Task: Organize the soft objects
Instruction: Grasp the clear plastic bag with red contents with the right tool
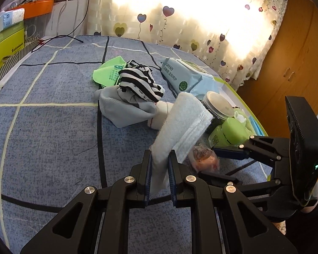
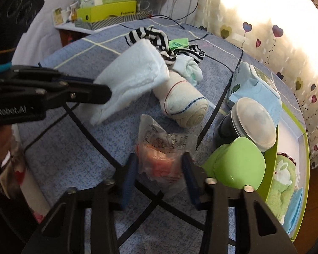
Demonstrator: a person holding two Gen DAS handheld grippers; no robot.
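My left gripper point(image 1: 160, 165) is shut on a folded white towel point(image 1: 180, 124) and holds it above the blue bed; the towel also shows in the right wrist view point(image 2: 133, 74). My right gripper point(image 2: 159, 165) has its jaws around a clear plastic packet with orange contents point(image 2: 161, 156), which lies on the bed; I cannot tell whether the pads press it. The packet also shows in the left wrist view point(image 1: 203, 158). A rolled beige bandage point(image 2: 184, 103), a rolled white sock point(image 2: 190, 69) and striped black-and-white cloth point(image 1: 137, 82) lie further back.
A lime-edged box point(image 2: 303, 148) at the right holds a green towel point(image 2: 284, 182) and a blue mask. A dark jar point(image 2: 250, 122), a green container point(image 2: 237, 163) and a blue wipes pack point(image 1: 186, 76) sit beside it. Cluttered shelf at the back left.
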